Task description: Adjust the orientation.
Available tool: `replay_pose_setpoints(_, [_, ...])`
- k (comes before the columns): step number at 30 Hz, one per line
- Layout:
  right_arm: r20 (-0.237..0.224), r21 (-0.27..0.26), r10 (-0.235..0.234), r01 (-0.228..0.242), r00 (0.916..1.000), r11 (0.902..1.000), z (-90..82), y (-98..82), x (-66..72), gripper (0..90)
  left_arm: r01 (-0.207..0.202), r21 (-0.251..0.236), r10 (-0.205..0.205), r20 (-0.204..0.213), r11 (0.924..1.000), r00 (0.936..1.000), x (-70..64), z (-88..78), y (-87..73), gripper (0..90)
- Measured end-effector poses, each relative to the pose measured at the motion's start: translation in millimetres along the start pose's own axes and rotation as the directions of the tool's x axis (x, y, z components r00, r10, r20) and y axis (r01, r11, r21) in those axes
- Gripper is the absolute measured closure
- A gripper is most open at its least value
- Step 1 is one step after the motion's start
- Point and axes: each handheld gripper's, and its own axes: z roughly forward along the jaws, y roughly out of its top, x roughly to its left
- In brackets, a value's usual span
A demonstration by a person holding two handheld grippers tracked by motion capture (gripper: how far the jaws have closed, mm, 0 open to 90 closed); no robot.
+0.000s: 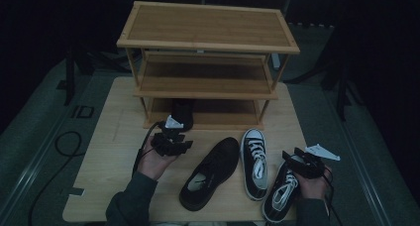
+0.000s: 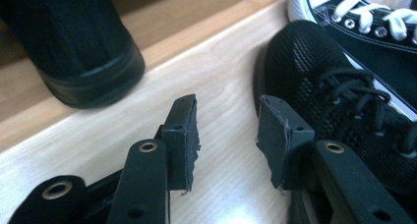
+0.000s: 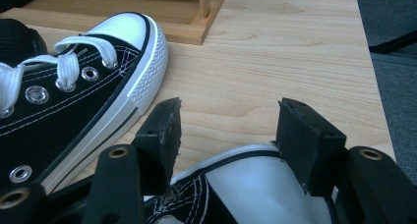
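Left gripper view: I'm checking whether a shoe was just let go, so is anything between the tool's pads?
No, the left tool stands open with only bare table between its pads.

Black shoe (image 1: 182, 112) on rack's bottom shelf (image 1: 223, 118): front hidden in shadow. Rt sneaker (image 1: 280, 192): heel cut off by high view's bottom edge, toe under right gripper (image 1: 297, 162).
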Motion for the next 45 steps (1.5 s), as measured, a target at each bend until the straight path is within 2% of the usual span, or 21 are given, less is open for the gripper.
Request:
replay_pose_setpoints(4, [0.000,0.001,-0.001,0.001,1.0000,1.0000,0.1,0.1,0.1,42.2,-0.041,0.024,0.040,0.027,0.9989,0.9988,-3.3,-2.1,0.9,59.4])
replay_pose_setpoints(9, [0.001,0.000,-0.002,0.002,1.0000,1.0000,0.1,0.0,0.1,42.3,-0.105,0.060,0.102,0.052,0.9927,0.9935,-10.6,-4.6,3.5,59.4])
replay_pose_setpoints(15, [0.000,0.000,-0.001,0.001,1.0000,1.0000,0.1,-0.1,-0.1,42.2,-0.145,0.075,0.138,0.093,0.9865,0.9861,-15.0,-6.7,5.5,59.3])
replay_pose_setpoints(16, [0.000,0.000,-0.001,0.001,1.0000,1.0000,0.1,-0.1,0.0,42.2,-0.170,0.076,0.159,0.127,0.9825,0.9790,-17.1,-7.5,5.9,59.3])
replay_pose_setpoints(21, [0.000,0.000,-0.001,0.001,1.0000,1.0000,0.1,-0.1,0.0,42.2,-0.243,0.090,0.223,0.192,0.9658,0.9558,-23.3,-9.1,7.6,58.5])
replay_pose_setpoints(25, [0.001,-0.001,-0.001,0.001,1.0000,1.0000,0.0,-0.2,0.2,42.2,-0.264,0.101,0.238,0.216,0.9592,0.9470,-25.6,-10.6,8.3,58.5])
replay_pose_setpoints(28, [0.001,-0.001,0.000,0.000,1.0000,1.0000,0.0,-0.2,0.0,42.3,-0.286,0.120,0.254,0.225,0.9508,0.9407,-27.8,-10.6,8.6,58.6])
replay_pose_setpoints(30, [0.001,-0.002,0.000,0.000,1.0000,1.0000,0.0,-0.2,0.1,42.2,-0.293,0.118,0.258,0.243,0.9488,0.9348,-30.1,-11.8,8.8,58.6])
replay_pose_setpoints(32, [0.001,-0.002,0.000,0.000,1.0000,1.0000,0.0,-0.2,0.1,42.2,-0.308,0.117,0.269,0.262,0.9443,0.9268,-33.2,-13.8,9.4,58.6])
replay_pose_setpoints(36, [0.001,-0.002,0.000,0.000,1.0000,1.0000,-0.1,-0.3,0.1,42.2,-0.335,0.121,0.293,0.278,0.9343,0.9149,-40.1,-15.5,11.3,58.6])
replay_pose_setpoints(38, [0.001,-0.002,0.001,-0.001,1.0000,1.0000,-0.1,-0.3,0.2,42.2,-0.344,0.130,0.297,0.286,0.9299,0.9110,-42.5,-14.2,11.8,58.5])
replay_pose_setpoints(39, [0.001,-0.002,0.001,-0.001,1.0000,1.0000,-0.1,-0.3,0.2,42.2,-0.344,0.130,0.297,0.286,0.9299,0.9110,-42.5,-14.2,11.8,58.6])
replay_pose_setpoints(40, [0.001,-0.003,0.000,0.000,1.0000,1.0000,-0.1,-0.3,0.2,42.2,-0.361,0.151,0.308,0.288,0.9203,0.9068,-46.2,-9.4,11.5,58.6])
replay_pose_setpoints(42, [0.000,-0.002,0.001,-0.001,1.0000,1.0000,-0.1,-0.3,0.1,42.2,-0.369,0.174,0.315,0.273,0.9132,0.9091,-48.6,-4.8,11.1,58.6])
replay_pose_setpoints(45, [0.000,-0.002,0.001,-0.001,1.0000,1.0000,-0.1,-0.3,-0.1,42.2,-0.364,0.209,0.314,0.236,0.9078,0.9196,-50.8,4.4,10.8,59.6])
